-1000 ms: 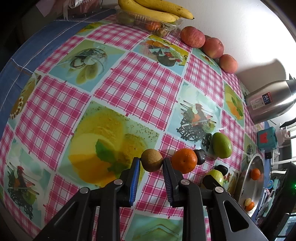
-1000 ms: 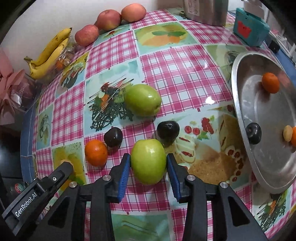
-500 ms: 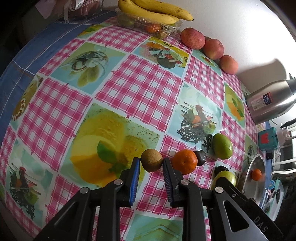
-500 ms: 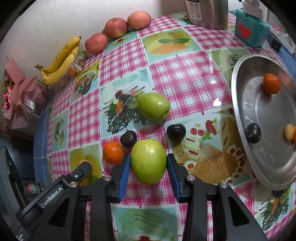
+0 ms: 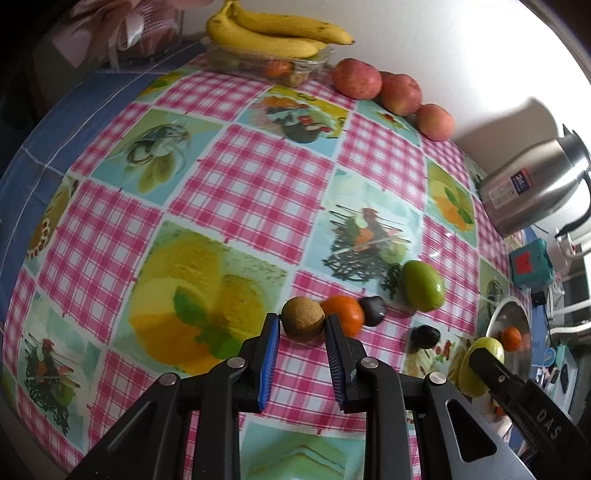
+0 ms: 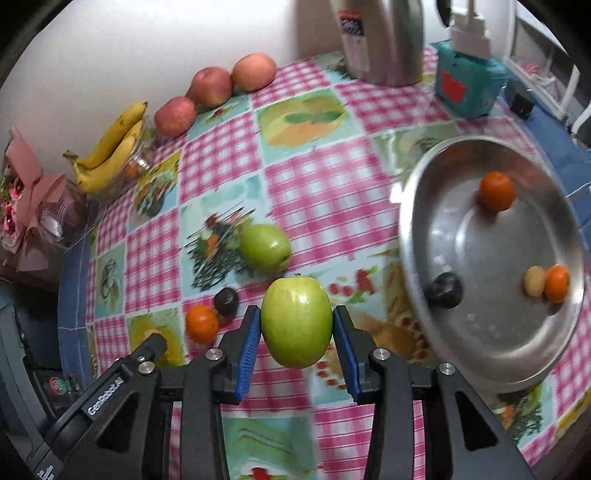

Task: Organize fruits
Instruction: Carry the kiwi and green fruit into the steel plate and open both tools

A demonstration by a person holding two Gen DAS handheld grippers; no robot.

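Two fruits are clamped: the left gripper (image 5: 302,328) squeezes a brown kiwi (image 5: 303,318), with an orange (image 5: 345,319) touching it at three o'clock. The right gripper (image 6: 296,330) pinches a green apple (image 6: 296,321), the steel tray (image 6: 424,236) lying at two o'clock.

— Where do we look from? 
— We sit just behind each gripper's fingers, looking steeply down, close over the tablecloth (image 5: 251,177). 
— What do we share? 
— The orange (image 5: 345,317) (image 6: 201,323), the green apple (image 5: 423,290) (image 6: 265,246) ahead, and the bananas (image 5: 273,35) (image 6: 110,147) far off.
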